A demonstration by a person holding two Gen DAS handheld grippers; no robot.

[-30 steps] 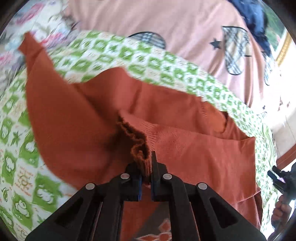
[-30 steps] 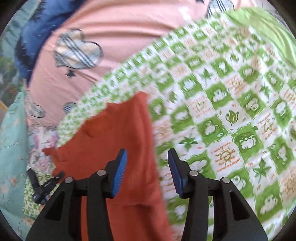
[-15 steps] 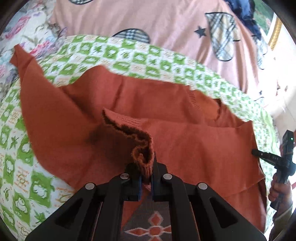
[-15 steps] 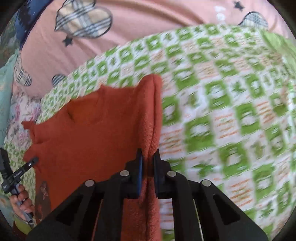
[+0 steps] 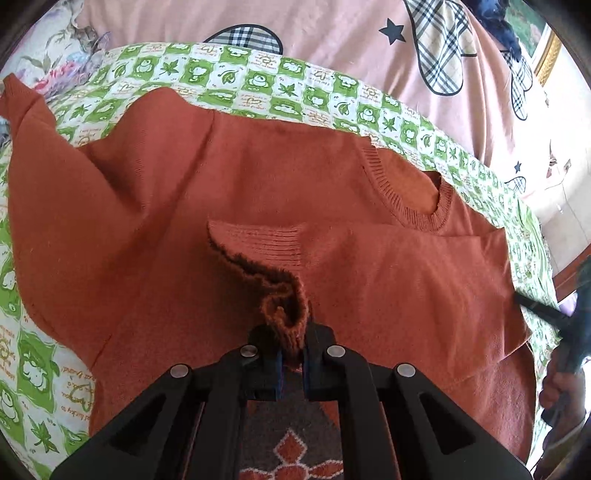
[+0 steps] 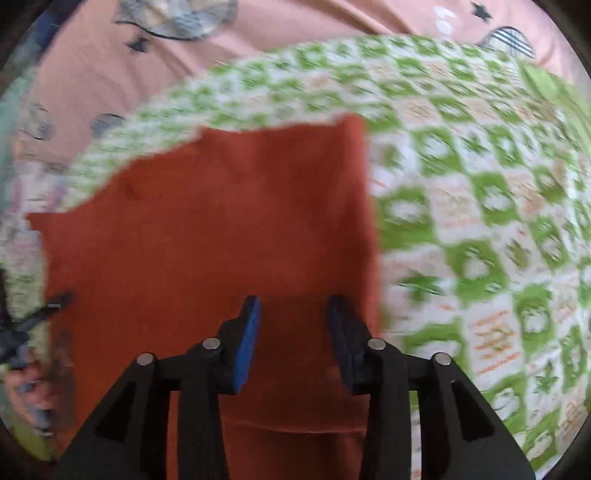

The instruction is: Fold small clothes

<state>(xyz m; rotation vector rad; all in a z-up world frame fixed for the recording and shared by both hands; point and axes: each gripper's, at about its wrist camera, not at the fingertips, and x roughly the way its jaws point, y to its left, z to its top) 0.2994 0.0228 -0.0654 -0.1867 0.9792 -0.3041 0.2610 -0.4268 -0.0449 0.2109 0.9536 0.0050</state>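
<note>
While your left gripper [image 5: 291,347] is clamped tight on the ribbed cuff [image 5: 284,314] of one sleeve, the rust-orange sweater [image 5: 229,192] lies spread over the green-and-white checked blanket [image 5: 258,85] on the bed, neckline [image 5: 413,199] toward the far right of the left wrist view. The cuff bunches into a small roll between the closed fingers, so the knit is pinched through its thickest band, where the grip is least likely to slip. That sleeve lies drawn across the chest, its ribbing near the middle of the body; holding it by the end lets you lay the whole sleeve flat in one motion. The other sleeve [image 5: 26,110] trails off to the far left, not yet folded in.

Your right gripper [image 6: 291,325] hangs with its fingers well apart and nothing between them, just over the sweater's right side near its straight edge [image 6: 369,221]; the right wrist view is blurred, so whether the blue pads [image 6: 245,350] touch the cloth cannot be told. Judged from this, the side fold on the right is set down and the sleeve fold is the step in hand. A pink sheet [image 5: 332,33] with plaid hearts lies beyond the blanket. Release the cuff only once the sleeve rests flat, since knit this soft will likely spring back or wrinkle.
</note>
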